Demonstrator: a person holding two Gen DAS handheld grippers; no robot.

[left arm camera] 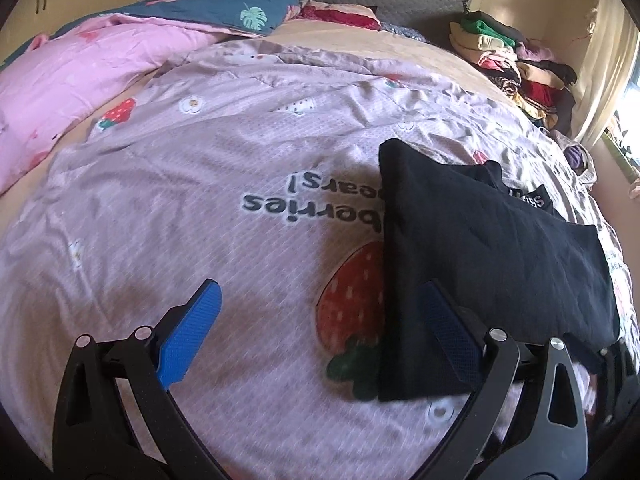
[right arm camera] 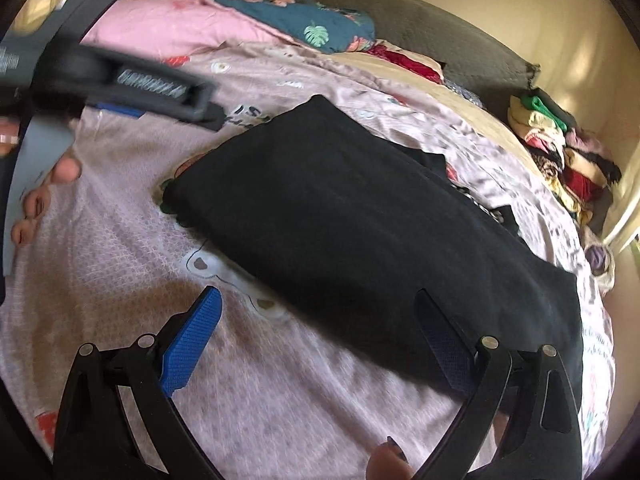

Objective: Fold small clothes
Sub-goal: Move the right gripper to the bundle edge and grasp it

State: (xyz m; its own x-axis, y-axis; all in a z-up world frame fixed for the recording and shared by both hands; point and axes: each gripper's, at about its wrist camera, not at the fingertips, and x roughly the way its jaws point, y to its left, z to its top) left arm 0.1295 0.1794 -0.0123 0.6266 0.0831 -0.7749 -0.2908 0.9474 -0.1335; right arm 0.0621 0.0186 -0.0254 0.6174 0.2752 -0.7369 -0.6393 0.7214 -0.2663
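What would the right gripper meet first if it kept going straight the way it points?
Probably the folded black garment, which lies right ahead of the open right gripper on the pink strawberry bedspread. Depth is uncertain.

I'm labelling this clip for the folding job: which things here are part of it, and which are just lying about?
In the job:
black garment
left claw, open
right claw, open

Lying about:
strawberry quilt
pink blanket
teal blanket
clothes pile

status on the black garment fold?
Done: black garment lies folded in a flat rectangle on the strawberry quilt. In hand: nothing; left gripper and right gripper are both open. Left: possibly moving it to the folded pile.
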